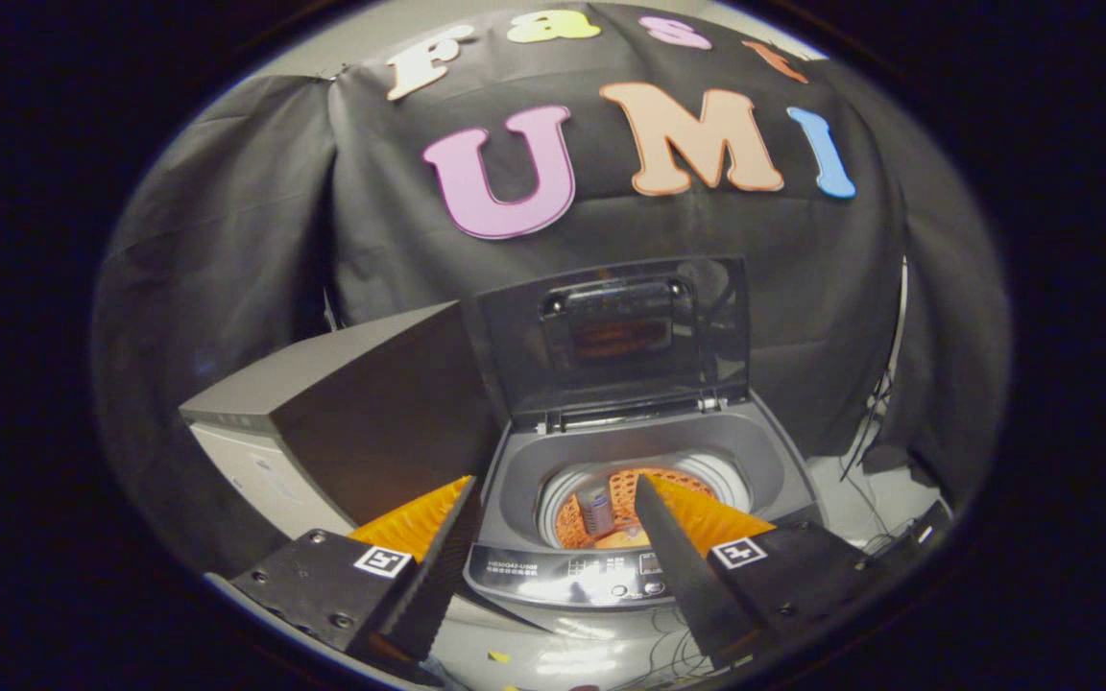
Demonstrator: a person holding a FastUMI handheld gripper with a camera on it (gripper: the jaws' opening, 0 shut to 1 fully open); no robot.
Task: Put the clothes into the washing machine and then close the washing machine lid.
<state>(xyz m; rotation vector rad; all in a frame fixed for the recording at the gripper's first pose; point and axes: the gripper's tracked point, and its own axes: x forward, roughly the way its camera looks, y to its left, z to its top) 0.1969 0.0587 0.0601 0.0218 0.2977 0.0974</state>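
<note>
A grey top-loading washing machine point(520, 470) stands just ahead of my fingers, and its lid point(620, 331) is raised upright at the back. In the drum lies an orange mesh-patterned garment point(615, 488) with a small grey item point(598, 512) on it. My gripper point(554, 483) hovers above the machine's front edge, over its control panel point(572, 571). The fingers are spread wide, open, with nothing between them. The right finger hides part of the drum opening.
A large grey box-shaped cabinet point(351, 413) stands close against the machine's left side, its top higher than the machine's rim. Cables point(865, 451) hang and trail on the pale floor to the right. Black cloth walls close in behind and on both sides.
</note>
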